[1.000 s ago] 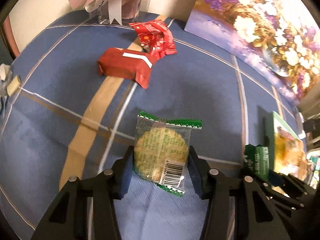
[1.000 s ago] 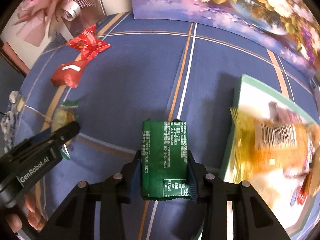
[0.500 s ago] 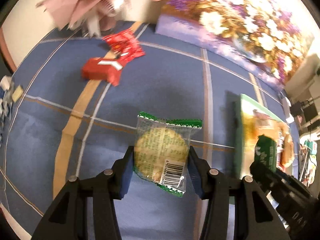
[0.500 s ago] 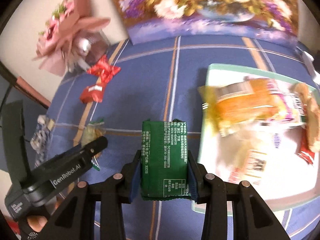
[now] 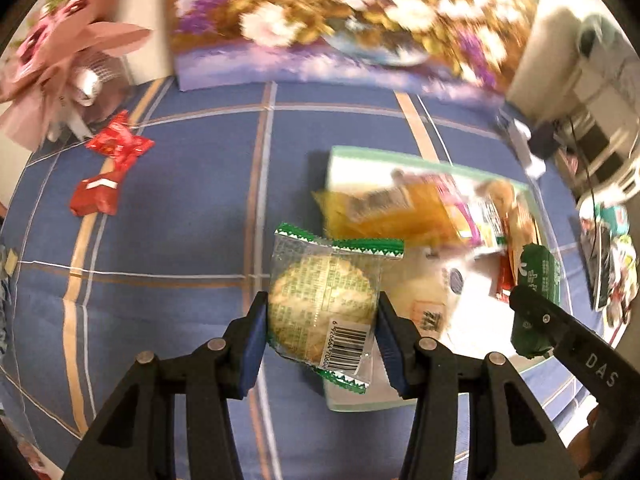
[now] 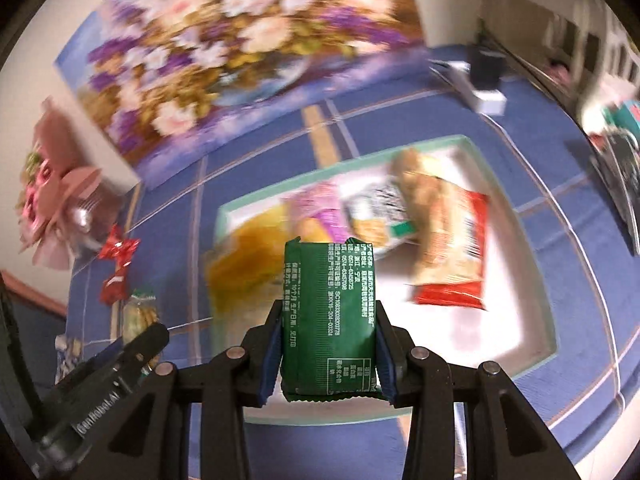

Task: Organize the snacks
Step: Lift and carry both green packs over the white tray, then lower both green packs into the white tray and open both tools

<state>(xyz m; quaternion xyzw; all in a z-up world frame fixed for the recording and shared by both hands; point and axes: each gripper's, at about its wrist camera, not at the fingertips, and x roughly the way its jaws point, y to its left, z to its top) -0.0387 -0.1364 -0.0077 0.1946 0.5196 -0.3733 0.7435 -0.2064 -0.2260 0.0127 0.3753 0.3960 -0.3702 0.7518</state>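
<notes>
The left claw (image 5: 322,320) is clenched on a clear plastic packet with green zigzag-sealed ends holding a round pale cracker (image 5: 326,306); the blue pads press its two sides, and the barcode end points back toward the camera. The packet hangs in the air above the near-left corner of a shallow rectangular white tray with a pale green rim (image 5: 360,406), partly over the tray and partly over the blue checked cloth (image 5: 192,184) that covers the bench.

The right claw (image 6: 329,334) is grasping a dark green foil snack packet printed with white text (image 6: 329,316), held upright between its blue pads above the near edge of the same tray (image 6: 550,354). In the left wrist view this green packet (image 5: 538,280) and the black right claw show at the right side, over the tray's right part.

Inside the tray lie several blurred snacks: an orange-yellow translucent bag (image 6: 244,264), a pink-purple wrapper (image 6: 316,212), a silver-and-green cracker pack (image 6: 378,216), and a red-and-white bag (image 6: 460,256) with a long tan snack across it.

Well apart on the cloth, at the far left, rest a red twisted candy wrapper (image 5: 118,144) and a red packet with a white stripe (image 5: 96,196). A pink paper bouquet (image 5: 60,56) stands beyond them, and a floral painting (image 5: 340,20) leans at the back.
</notes>
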